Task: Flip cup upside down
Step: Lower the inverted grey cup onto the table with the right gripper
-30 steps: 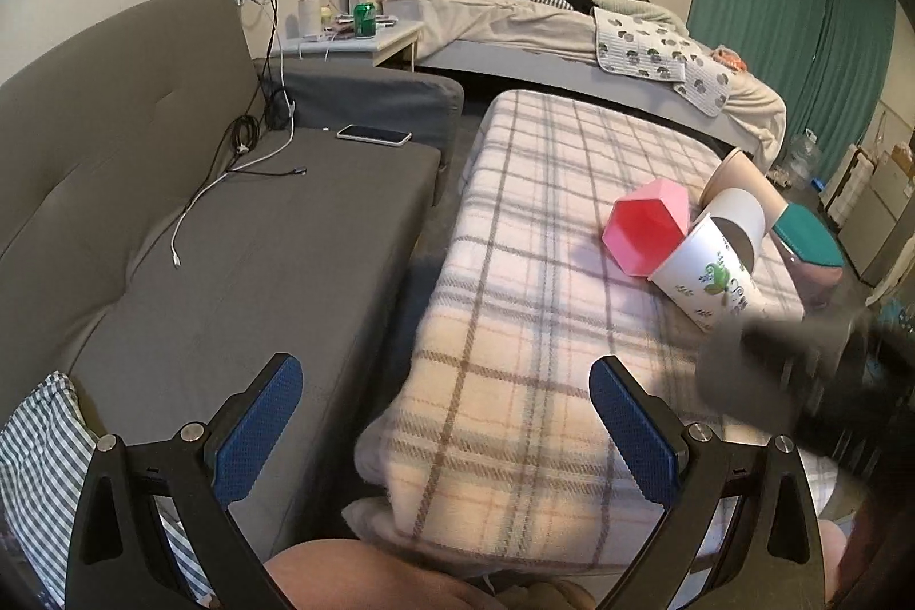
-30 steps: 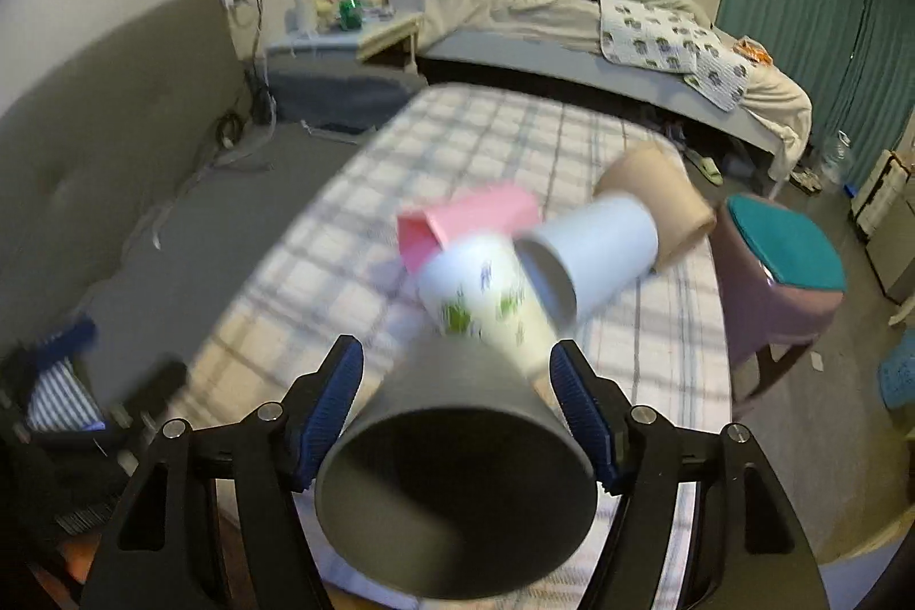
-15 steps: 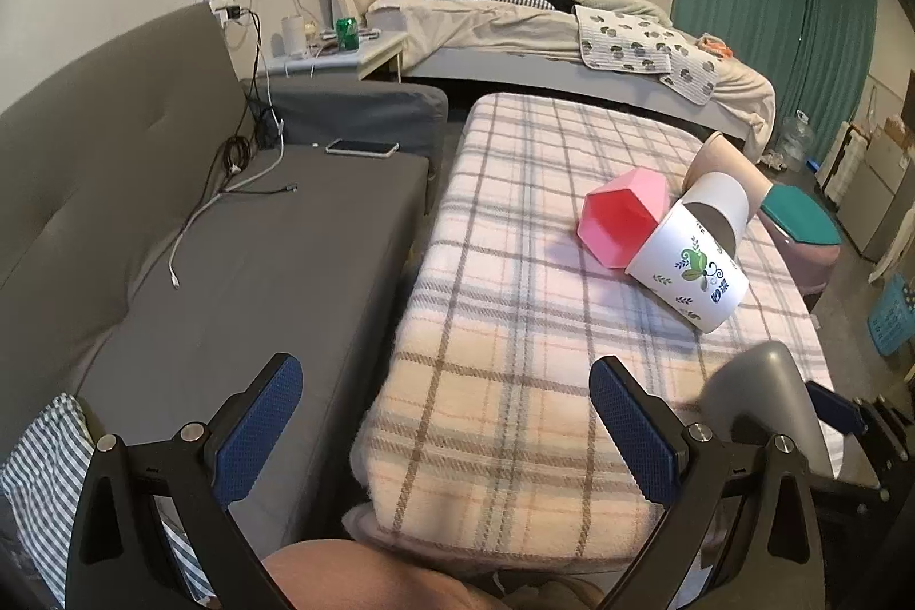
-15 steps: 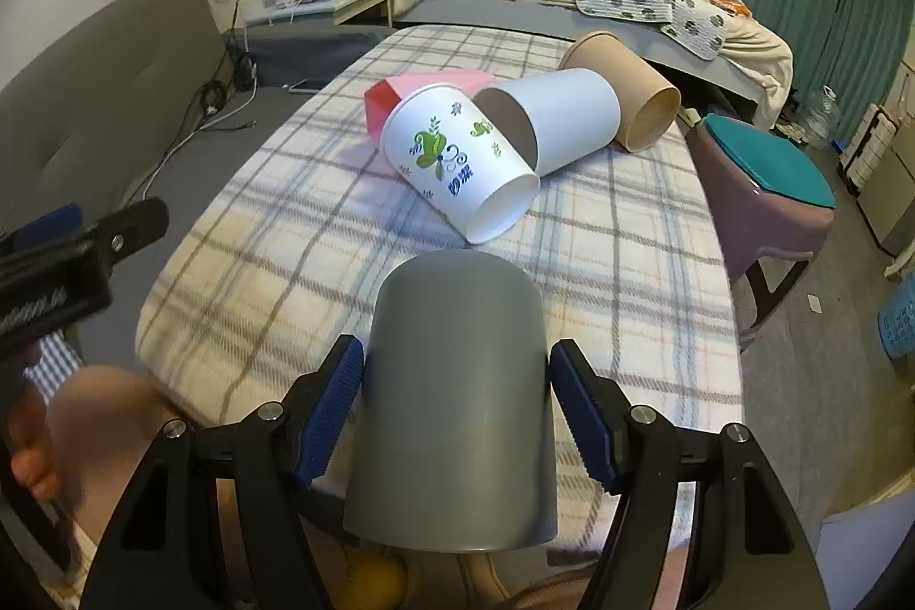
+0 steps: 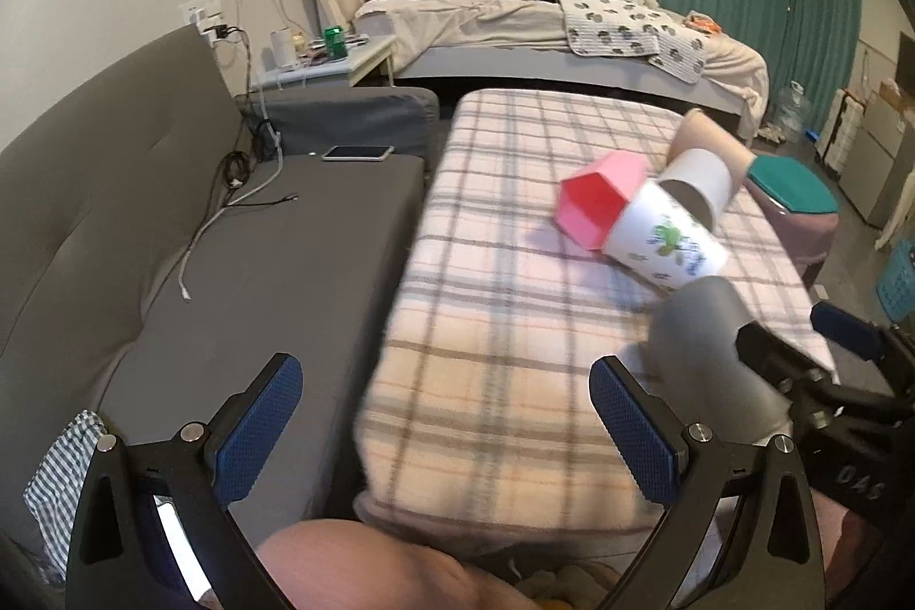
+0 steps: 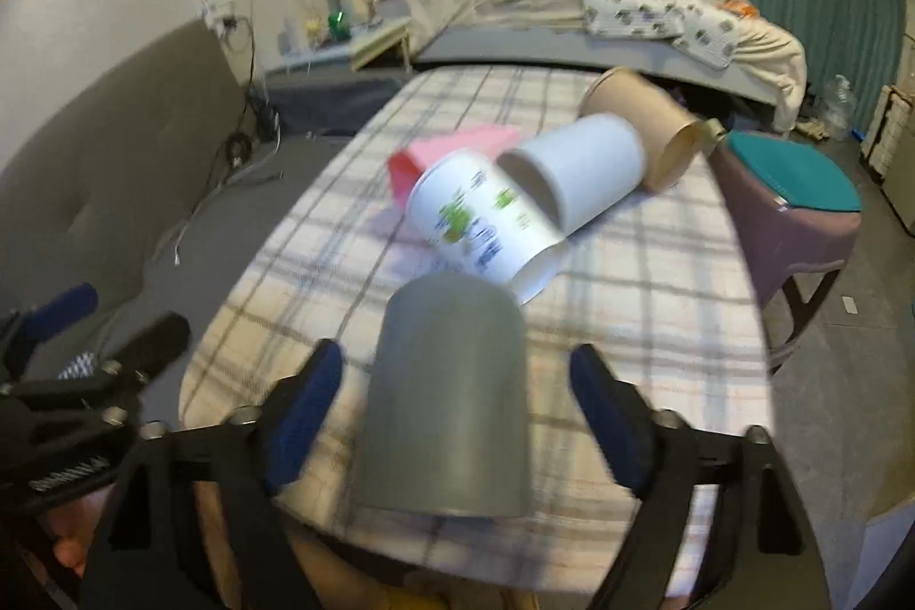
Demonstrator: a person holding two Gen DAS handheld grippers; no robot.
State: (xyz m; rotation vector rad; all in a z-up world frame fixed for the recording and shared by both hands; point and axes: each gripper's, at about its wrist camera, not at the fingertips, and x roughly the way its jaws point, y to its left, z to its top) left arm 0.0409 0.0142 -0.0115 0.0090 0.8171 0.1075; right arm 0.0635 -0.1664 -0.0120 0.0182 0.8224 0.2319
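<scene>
A grey cup stands upside down, mouth down, near the front edge of the plaid-covered table. My right gripper has its fingers on either side of the cup with a gap on each side, so it is open. The cup also shows in the left wrist view, with the right gripper around it. My left gripper is open and empty, held above the gap between the sofa and the table's front left corner.
Several cups lie on their sides mid-table: a printed white cup, a plain white one, a tan one and a pink one. A grey sofa is left; a teal-topped stool is right.
The right gripper turned the grey cup from mouth-toward-camera to upside down, set it down on the table, and its fingers have spread away from the cup's sides.
</scene>
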